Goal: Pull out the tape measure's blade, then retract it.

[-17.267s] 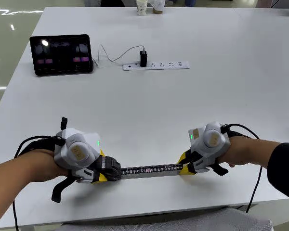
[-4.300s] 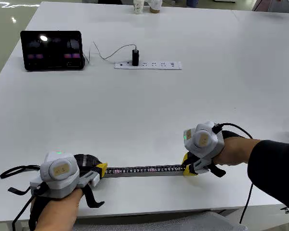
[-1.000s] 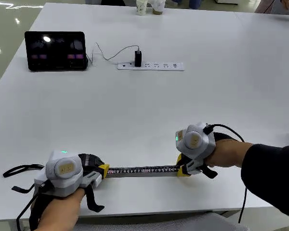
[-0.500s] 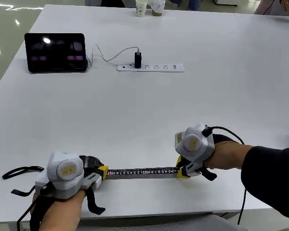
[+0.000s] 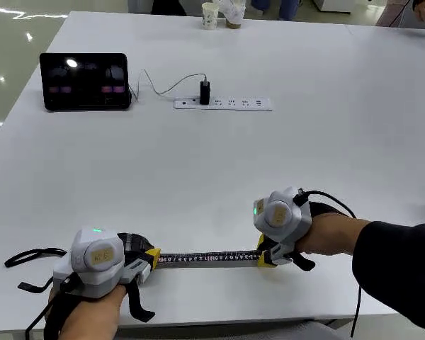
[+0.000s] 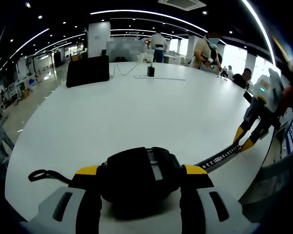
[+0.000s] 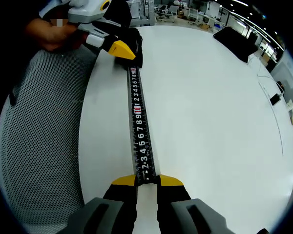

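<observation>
The left tongs (image 6: 142, 170) are clamping the tape measure's case (image 6: 136, 187) so it cannot slide on the worktop (image 5: 283, 163). The right tongs (image 7: 146, 181), off to the case's right, are pinching the blade (image 7: 138, 112) by its tip, so it is lying stretched flat.

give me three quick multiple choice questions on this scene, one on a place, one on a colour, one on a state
1. Where does the tablet stand on the table? A far left B near right C middle
2. What colour is the tape measure's case? A red B black C white
3. How is the blade? A fully retracted B pulled out C snapped off
1 A: it stands toward the far left corner.
2 B: the case in the left gripper is black.
3 B: the blade runs from the case to the right gripper.
</observation>
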